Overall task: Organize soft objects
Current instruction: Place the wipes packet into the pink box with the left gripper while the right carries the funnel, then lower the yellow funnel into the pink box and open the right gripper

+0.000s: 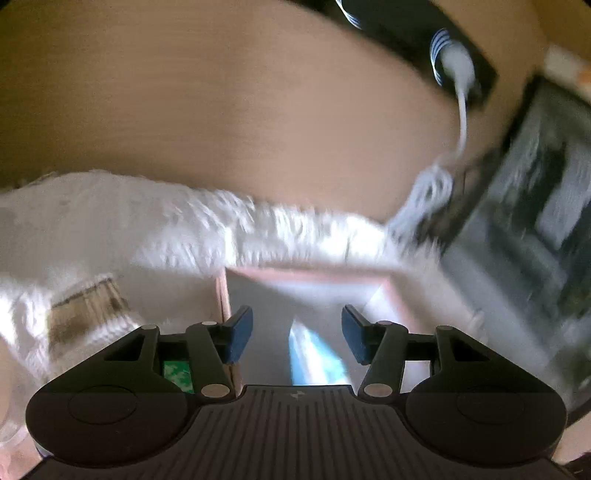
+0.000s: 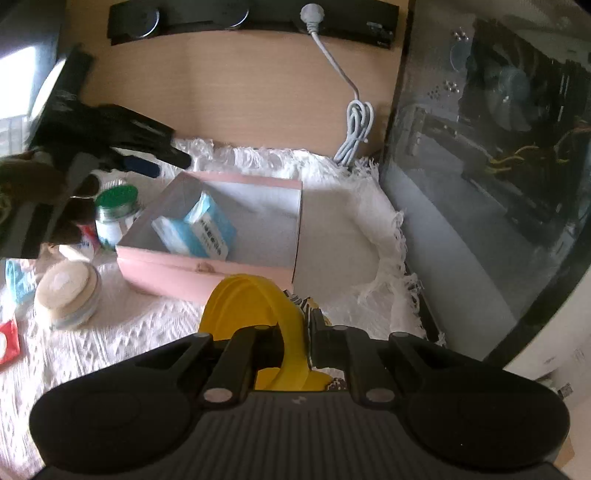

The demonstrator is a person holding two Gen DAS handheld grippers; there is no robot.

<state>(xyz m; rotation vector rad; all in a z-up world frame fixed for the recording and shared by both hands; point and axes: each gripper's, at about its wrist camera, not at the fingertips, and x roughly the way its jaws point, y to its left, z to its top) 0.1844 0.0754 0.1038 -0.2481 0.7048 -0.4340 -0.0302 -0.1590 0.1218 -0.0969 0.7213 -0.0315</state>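
A pink open box (image 2: 207, 267) sits on a white knitted cloth (image 2: 122, 332) and holds a blue-and-white tissue pack (image 2: 199, 230). My right gripper (image 2: 295, 343) is shut on a yellow soft object (image 2: 251, 302) just in front of the box's near wall. My left gripper (image 1: 297, 338) is open and empty above the box (image 1: 306, 275), with the blue pack (image 1: 314, 358) between its fingers in a blurred view. The left gripper also shows in the right wrist view (image 2: 140, 151), at the far left over the box's corner.
A computer case with a glass side (image 2: 498, 166) stands at the right. A black power strip (image 2: 255, 16) with a coiled white cable (image 2: 354, 129) is on the wooden back panel. A green-lidded jar (image 2: 114, 210), a round puff container (image 2: 68, 291) and small packets lie left of the box.
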